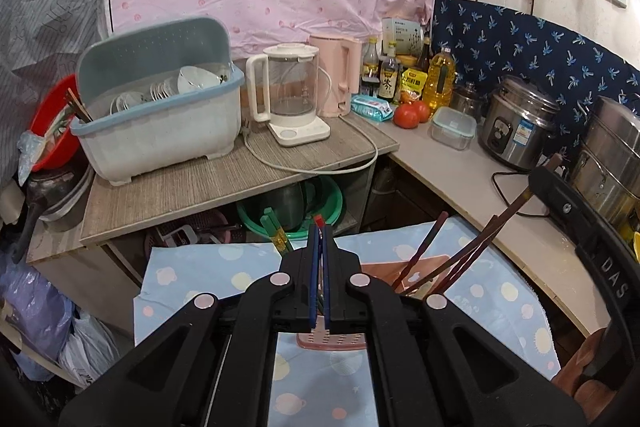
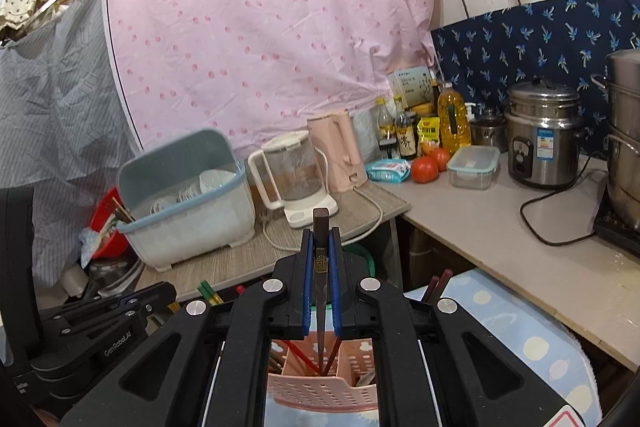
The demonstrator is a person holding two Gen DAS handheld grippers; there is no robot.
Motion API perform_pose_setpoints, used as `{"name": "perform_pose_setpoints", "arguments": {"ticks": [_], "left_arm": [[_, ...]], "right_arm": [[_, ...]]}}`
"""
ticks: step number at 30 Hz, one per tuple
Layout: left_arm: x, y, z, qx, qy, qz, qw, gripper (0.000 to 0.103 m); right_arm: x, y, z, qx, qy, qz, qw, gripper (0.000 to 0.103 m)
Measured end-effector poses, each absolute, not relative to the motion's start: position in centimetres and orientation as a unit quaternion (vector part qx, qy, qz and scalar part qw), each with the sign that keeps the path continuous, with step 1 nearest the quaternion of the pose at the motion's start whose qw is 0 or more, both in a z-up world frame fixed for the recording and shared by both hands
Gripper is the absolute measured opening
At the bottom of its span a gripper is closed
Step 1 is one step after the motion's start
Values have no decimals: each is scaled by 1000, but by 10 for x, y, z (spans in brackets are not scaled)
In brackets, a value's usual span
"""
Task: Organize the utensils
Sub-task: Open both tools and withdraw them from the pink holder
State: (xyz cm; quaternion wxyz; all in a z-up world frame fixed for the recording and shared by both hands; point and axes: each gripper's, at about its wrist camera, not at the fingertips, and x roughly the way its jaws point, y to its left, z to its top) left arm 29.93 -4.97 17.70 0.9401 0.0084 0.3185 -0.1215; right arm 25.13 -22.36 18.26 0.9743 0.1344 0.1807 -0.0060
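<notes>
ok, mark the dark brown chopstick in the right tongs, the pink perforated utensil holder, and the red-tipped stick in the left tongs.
dark brown chopstick (image 2: 321,227): right wrist view, square top end.
pink perforated utensil holder (image 2: 320,393): right wrist view, front wall.
red-tipped stick (image 1: 319,221): left wrist view, red tip.

This is a cramped home kitchen corner, with a pink spotted sheet (image 2: 264,39) hung on a curved rail as a makeshift backdrop. On the far wooden shelf (image 1: 224,183) stand a lidded dish drainer (image 1: 160,115) full of bowls and plates, a glass electric kettle (image 1: 290,95) and a pink kettle (image 1: 340,79). To the right, the pale counter (image 2: 512,247) carries sauce bottles (image 2: 406,137), cooking oil (image 2: 454,119), two tomatoes (image 2: 430,165), a rice cooker (image 2: 542,139) and a steel steamer pot (image 1: 612,163).
</notes>
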Motion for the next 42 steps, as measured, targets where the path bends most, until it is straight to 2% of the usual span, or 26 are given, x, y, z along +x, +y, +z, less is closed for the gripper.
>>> {"name": "perform_pose_setpoints", "arguments": {"ticks": [10, 28, 31, 33, 34, 35, 37, 39, 42], "left_arm": [[310, -49, 159, -1, 329, -119, 937, 2], [325, -54, 161, -12, 308, -110, 945, 2], [329, -56, 157, -10, 315, -109, 943, 2], [330, -55, 153, -13, 321, -109, 941, 2], [330, -55, 151, -13, 323, -111, 940, 3], [328, -55, 148, -13, 323, -110, 940, 5], [323, -54, 145, -14, 324, -110, 939, 15], [315, -53, 142, -12, 323, -109, 940, 27], [299, -52, 141, -2, 317, -107, 943, 32]], "right_arm": [[266, -222, 153, 143, 217, -5, 966, 8], [252, -221, 137, 148, 238, 0, 960, 11], [251, -221, 135, 149, 239, 1, 959, 13], [248, -222, 133, 152, 239, 2, 959, 18], [247, -222, 133, 154, 238, 2, 959, 24], [245, -222, 132, 154, 238, 1, 959, 30], [241, -223, 130, 156, 239, 1, 959, 34], [236, -221, 129, 153, 240, -1, 959, 35], [227, -218, 127, 147, 243, -2, 959, 39]]}}
